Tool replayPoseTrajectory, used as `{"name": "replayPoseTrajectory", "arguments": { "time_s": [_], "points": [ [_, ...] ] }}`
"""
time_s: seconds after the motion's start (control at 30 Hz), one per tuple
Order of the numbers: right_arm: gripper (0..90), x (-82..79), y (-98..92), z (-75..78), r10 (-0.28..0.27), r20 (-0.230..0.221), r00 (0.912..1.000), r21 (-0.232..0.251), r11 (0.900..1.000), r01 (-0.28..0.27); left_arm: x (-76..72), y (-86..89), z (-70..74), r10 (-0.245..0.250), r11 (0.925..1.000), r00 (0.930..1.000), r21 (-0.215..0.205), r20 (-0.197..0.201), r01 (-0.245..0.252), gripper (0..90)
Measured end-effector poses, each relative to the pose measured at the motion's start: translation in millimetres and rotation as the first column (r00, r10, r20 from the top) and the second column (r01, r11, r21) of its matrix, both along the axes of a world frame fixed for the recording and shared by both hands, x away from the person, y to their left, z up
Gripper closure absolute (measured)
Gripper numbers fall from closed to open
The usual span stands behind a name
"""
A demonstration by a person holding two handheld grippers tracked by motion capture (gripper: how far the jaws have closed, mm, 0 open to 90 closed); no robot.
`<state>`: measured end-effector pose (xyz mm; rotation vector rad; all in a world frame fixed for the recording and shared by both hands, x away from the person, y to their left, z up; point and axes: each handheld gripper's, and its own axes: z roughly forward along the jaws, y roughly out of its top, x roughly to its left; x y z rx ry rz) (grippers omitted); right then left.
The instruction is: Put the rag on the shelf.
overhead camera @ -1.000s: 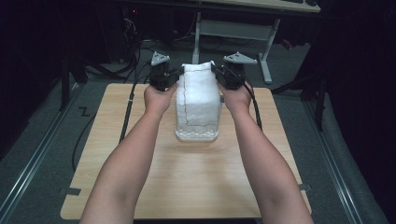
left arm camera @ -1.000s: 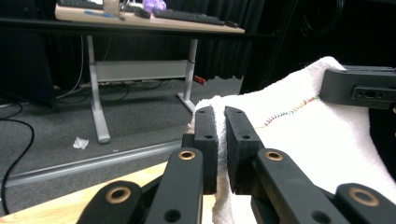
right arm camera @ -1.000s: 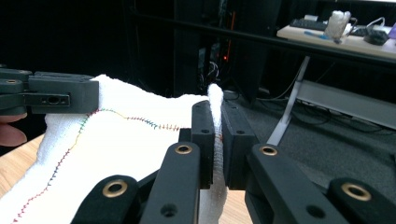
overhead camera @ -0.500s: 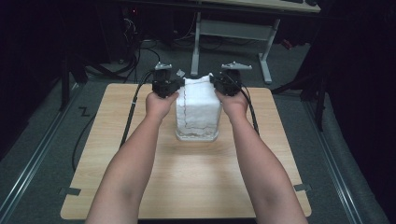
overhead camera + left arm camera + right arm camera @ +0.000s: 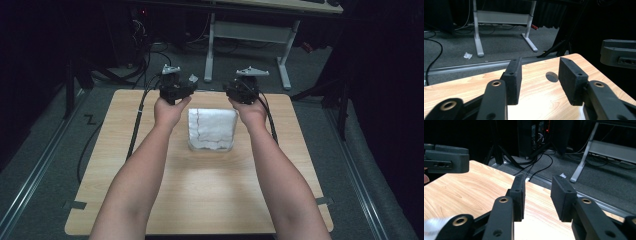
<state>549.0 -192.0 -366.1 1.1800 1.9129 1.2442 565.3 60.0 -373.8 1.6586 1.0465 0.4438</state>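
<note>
Cloth: a white folded cloth (image 5: 211, 129) lies flat near the middle of the table, a little toward the far edge, with a dark seam line along its left part.
Left gripper (image 5: 174, 89): it is held above the far-left corner of the cloth; in the left gripper view (image 5: 539, 77) its jaws are spread apart and hold nothing – bare wood is between them.
Right gripper (image 5: 243, 90): it is above the far-right corner; in the right gripper view (image 5: 537, 196) the jaws are also spread and empty.
Table (image 5: 150, 200): light wood, with a round hole (image 5: 552, 76) near the far edge.
Floor: grey carpet with cables and a small crumpled paper (image 5: 467, 55).
Step in hand: I judge that the fold is released and both grippers are free.
Next move: probably to lower both grippers to one edge of the cloth and pinch its two corners evenly – the thick layers need a wide opening.
</note>
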Motion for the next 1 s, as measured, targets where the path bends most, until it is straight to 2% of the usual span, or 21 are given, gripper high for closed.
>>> {"name": "replayPoseTrajectory", "arguments": {
  "time_s": [0.17,0.23,0.4,0.5,0.57,0.6,0.67,0.77,0.93,1.0],
  "points": [
    [62.0,-3.1,3.3,1.7,0.012,-0.002,0.9999,0.013,1.000,-0.012,-4.6,-3.0,6.1,0.015,0.9999,0.9993,-0.008,0.036,-0.014,49.8],
    [61.5,-4.5,5.1,2.4,0.013,0.005,0.9999,0.003,1.000,-0.013,-6.6,-3.6,8.6,0.013,0.9998,0.9989,-0.018,0.044,-0.012,48.6],
    [56.0,-12.2,3.7,4.6,0.008,0.006,1.0000,-0.022,1.000,-0.008,-13.4,1.5,13.3,0.003,0.9995,0.9994,0.033,0.035,-0.004,47.1],
    [54.7,-19.8,-2.4,2.4,0.021,0.009,0.9997,-0.022,1.000,-0.020,-20.0,6.8,14.7,0.010,0.9984,0.9984,0.054,0.055,-0.013,45.0],
    [54.6,-24.2,-6.4,-1.1,0.016,0.006,0.9998,-0.029,0.999,-0.016,-25.2,10.1,15.6,0.037,0.9979,0.9980,0.051,0.051,-0.040,44.6],
    [54.2,-26.5,-8.6,-2.8,0.013,0.008,0.9999,-0.031,0.999,-0.012,-29.1,12.5,15.4,0.043,0.9983,0.9978,0.036,0.050,-0.045,44.7],
    [53.5,-31.9,-13.8,-6.0,0.012,0.004,0.9999,-0.021,1.000,-0.012,-37.2,17.6,14.2,0.042,0.9990,0.9972,0.015,0.063,-0.043,44.7],
    [53.2,-40.2,-24.2,-11.8,-0.001,0.006,1.0000,-0.015,1.000,0.002,-46.5,27.6,12.9,0.044,0.9988,0.9959,0.018,0.079,-0.045,44.7],
    [53.2,-51.6,-43.5,-18.9,-0.028,0.006,0.9996,-0.009,1.000,0.028,-56.8,45.4,6.8,0.057,0.9979,0.9957,0.026,0.073,-0.059,44.7],
    [53.2,-56.0,-52.0,-20.1,-0.041,0.002,0.9992,0.006,0.999,0.041,-61.2,51.3,2.6,0.069,0.9965,0.9953,0.043,0.067,-0.072,44.9]
  ]
}}
